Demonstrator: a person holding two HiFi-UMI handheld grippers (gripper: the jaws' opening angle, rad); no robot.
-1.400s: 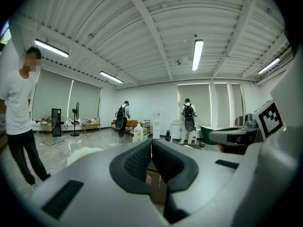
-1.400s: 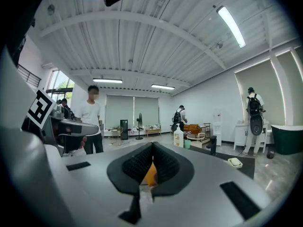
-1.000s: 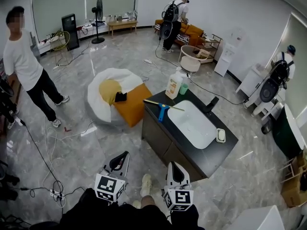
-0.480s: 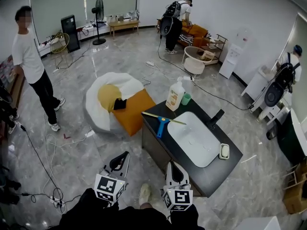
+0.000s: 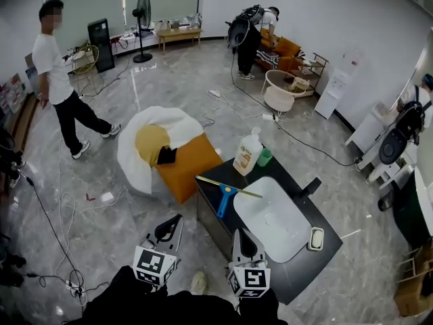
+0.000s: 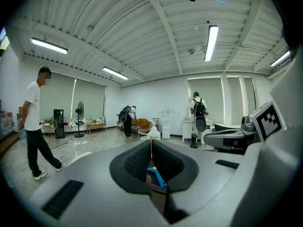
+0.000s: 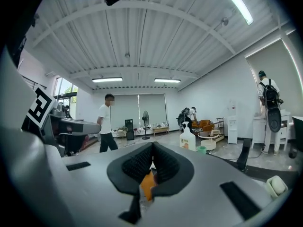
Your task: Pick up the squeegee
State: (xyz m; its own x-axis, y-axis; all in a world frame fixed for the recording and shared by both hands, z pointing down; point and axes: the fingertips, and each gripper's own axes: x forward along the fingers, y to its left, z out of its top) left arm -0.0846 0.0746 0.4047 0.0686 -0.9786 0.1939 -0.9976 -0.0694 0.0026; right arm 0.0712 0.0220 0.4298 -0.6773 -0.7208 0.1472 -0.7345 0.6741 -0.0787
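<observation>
**Grey grippers shut and empty, short of the squeegee**

Grey-bodied, the left gripper (image 5: 169, 226) and the right gripper (image 5: 245, 240) were held low and side by side. Each had its jaws pressed together on nothing. Just ahead, the blue-handled squeegee (image 5: 224, 198) lay on a corner of the black vanity counter (image 5: 298, 264), beside the white sink basin (image 5: 274, 219). A pump bottle (image 5: 247, 153) and a green cup (image 5: 264, 157) stood near it on the counter. Beyond lay a white beanbag (image 5: 172, 124) with an orange cushion (image 5: 193, 162).

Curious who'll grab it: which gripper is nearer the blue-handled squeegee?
Right, slightly. The right gripper sits just short of the squeegee, at the counter edge; the left gripper hangs farther off left.
</observation>
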